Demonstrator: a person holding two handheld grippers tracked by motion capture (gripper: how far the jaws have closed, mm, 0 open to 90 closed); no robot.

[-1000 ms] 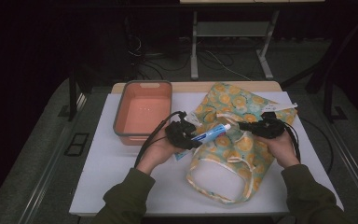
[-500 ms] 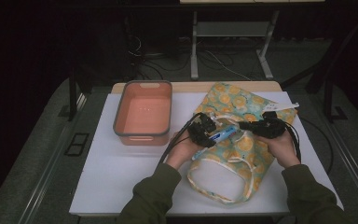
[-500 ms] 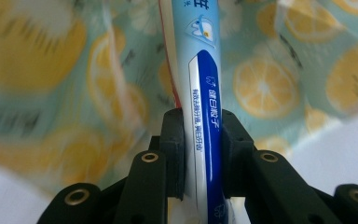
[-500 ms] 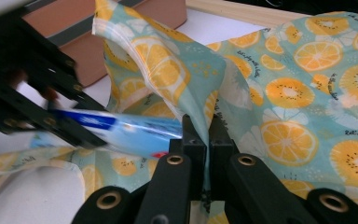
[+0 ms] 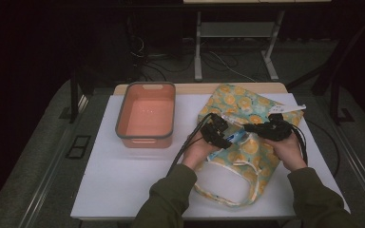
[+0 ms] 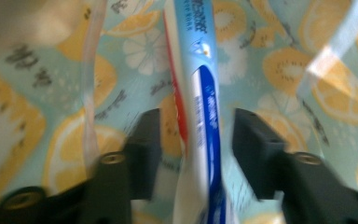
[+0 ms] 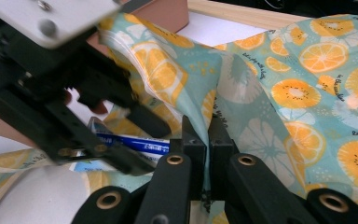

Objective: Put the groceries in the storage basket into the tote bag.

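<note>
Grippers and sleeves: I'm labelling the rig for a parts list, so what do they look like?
Both grippers, left and right, are black with two blocky jaws and brass-coloured pivot rivets. A black cable trails from the left one, which carries a grey plate. The sleeves are olive green.

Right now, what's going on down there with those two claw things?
Left gripper open around toothpaste tube. Right gripper shut on fruit-print bag fabric. Orange bin stands apart, nothing blocking.
</note>
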